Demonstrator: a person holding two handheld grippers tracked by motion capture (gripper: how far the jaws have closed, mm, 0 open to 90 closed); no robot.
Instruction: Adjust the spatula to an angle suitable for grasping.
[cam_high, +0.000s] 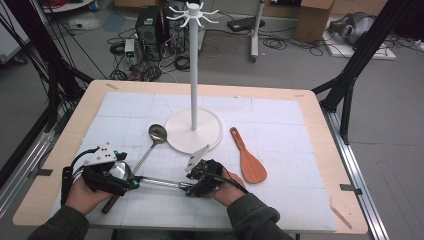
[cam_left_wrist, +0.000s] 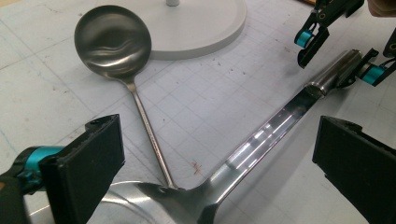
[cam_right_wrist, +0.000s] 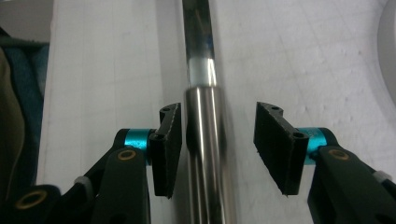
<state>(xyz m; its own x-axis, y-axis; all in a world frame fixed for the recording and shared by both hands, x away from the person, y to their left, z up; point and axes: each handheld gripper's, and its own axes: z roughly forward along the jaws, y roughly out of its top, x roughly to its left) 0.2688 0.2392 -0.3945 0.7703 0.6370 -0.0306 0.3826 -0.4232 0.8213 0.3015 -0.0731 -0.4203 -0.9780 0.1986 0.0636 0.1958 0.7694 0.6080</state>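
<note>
The steel ladle (cam_high: 150, 181) lies on the white mat between both hands, its bowl hidden under the spread left gripper (cam_left_wrist: 215, 172), its handle between the parted pads of the right gripper (cam_right_wrist: 217, 149), with no writing I can read.
</note>
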